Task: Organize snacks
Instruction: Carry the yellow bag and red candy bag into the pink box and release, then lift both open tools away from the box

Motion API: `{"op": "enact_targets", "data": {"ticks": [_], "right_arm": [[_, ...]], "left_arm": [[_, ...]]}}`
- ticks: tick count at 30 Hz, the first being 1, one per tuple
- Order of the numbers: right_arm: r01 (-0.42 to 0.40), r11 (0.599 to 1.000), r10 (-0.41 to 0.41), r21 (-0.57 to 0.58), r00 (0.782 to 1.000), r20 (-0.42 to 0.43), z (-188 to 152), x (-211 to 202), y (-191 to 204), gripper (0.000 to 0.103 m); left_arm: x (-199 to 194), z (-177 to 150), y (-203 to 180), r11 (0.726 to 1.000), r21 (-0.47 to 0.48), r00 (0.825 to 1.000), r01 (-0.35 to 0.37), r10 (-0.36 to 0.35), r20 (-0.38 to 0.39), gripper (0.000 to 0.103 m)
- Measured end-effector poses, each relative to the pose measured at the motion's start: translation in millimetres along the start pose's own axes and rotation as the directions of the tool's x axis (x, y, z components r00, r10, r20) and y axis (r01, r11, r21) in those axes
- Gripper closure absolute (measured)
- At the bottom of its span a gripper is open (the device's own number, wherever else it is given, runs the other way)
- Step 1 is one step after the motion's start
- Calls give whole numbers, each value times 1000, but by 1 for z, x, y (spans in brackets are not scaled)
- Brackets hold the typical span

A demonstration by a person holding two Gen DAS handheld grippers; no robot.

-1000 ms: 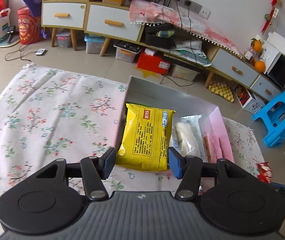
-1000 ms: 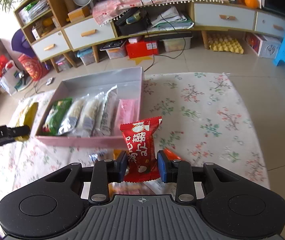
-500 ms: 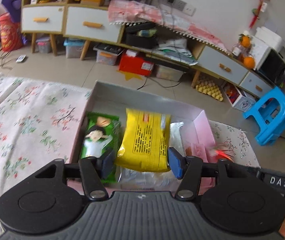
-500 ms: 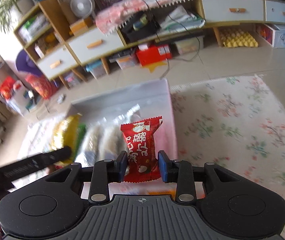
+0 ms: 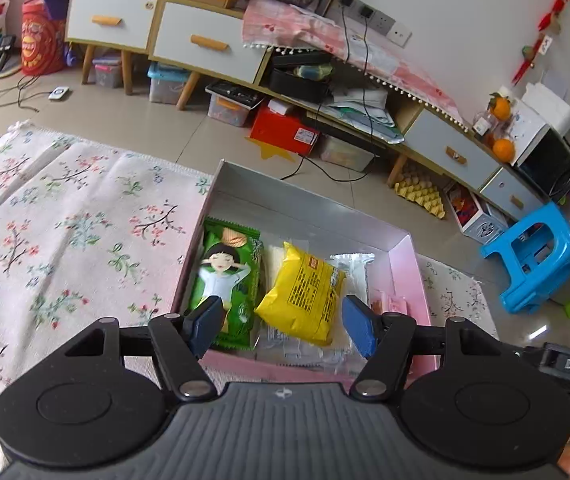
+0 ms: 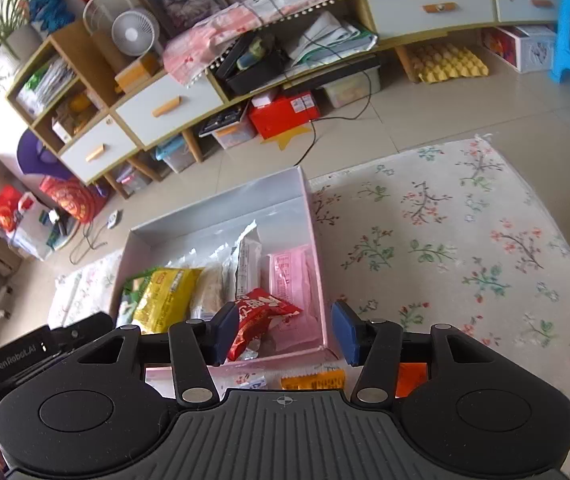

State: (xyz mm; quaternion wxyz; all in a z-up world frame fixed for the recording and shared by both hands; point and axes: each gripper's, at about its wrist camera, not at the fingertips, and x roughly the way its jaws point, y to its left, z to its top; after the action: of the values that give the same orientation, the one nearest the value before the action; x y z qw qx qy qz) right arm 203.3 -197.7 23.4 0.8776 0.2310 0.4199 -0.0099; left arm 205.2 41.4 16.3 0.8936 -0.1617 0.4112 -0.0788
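Note:
A pink box (image 5: pixel 413 276) (image 6: pixel 319 264) sits on a floral cloth and holds several snack packs. My left gripper (image 5: pixel 281 326) is open above its near edge; a yellow pack (image 5: pixel 303 294) (image 6: pixel 165 294) lies loose in the box on clear-wrapped snacks, beside a green pack (image 5: pixel 227 276). My right gripper (image 6: pixel 283 330) is open over the box's near right corner; a red pack (image 6: pixel 259 316) lies tilted in the box against the left finger, next to a pink pack (image 6: pixel 291 276).
Orange packs (image 6: pixel 313 380) lie on the floral cloth (image 6: pixel 465 240) just before the box, under my right gripper. Cabinets (image 5: pixel 205 40) and storage bins stand on the floor beyond. A blue stool (image 5: pixel 537 256) stands at the right.
Both grippers moved over the box and opened. The yellow pack and the red pack dropped out of the fingers into the box.

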Motion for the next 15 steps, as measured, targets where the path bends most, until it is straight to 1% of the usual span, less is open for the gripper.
{"op": "enact_targets", "data": {"ticks": [1,3,4,6,7,8,11,15], "right_arm": [[-6,1000,6,4,1000,2,0,-6,-1,52],[-7,1000,7,11,1000,5,-1,-18,-2,45],[5,1000,-5,9,1000,1,-3,-23,-2,41],[53,999,-53,2,999,-2,-6,-32,-3,40],[77,997,-77,-6,997,-6,-9,-34,-4,40],[97,995,-98,-17,995,-16,-11,-36,-5,40],[120,992,-122,-48,992,-37,-16,-40,-9,40],[111,989,-114,-97,993,-26,-26,-56,-10,40]], "left_arm": [[-2,-1,0,1000,-5,1000,-4,3,-8,39],[-6,-5,-2,1000,-8,999,-26,26,-33,34],[-8,-7,-3,999,-7,998,-46,46,-46,31],[-12,-12,-4,997,3,995,-76,76,-67,25],[-14,-14,-5,997,7,994,-80,80,-75,24],[-17,-18,-6,997,12,994,-74,75,-84,24],[-25,-26,-12,998,40,994,-46,50,-96,15],[-31,-37,-23,996,84,994,-14,23,-108,14]]}}
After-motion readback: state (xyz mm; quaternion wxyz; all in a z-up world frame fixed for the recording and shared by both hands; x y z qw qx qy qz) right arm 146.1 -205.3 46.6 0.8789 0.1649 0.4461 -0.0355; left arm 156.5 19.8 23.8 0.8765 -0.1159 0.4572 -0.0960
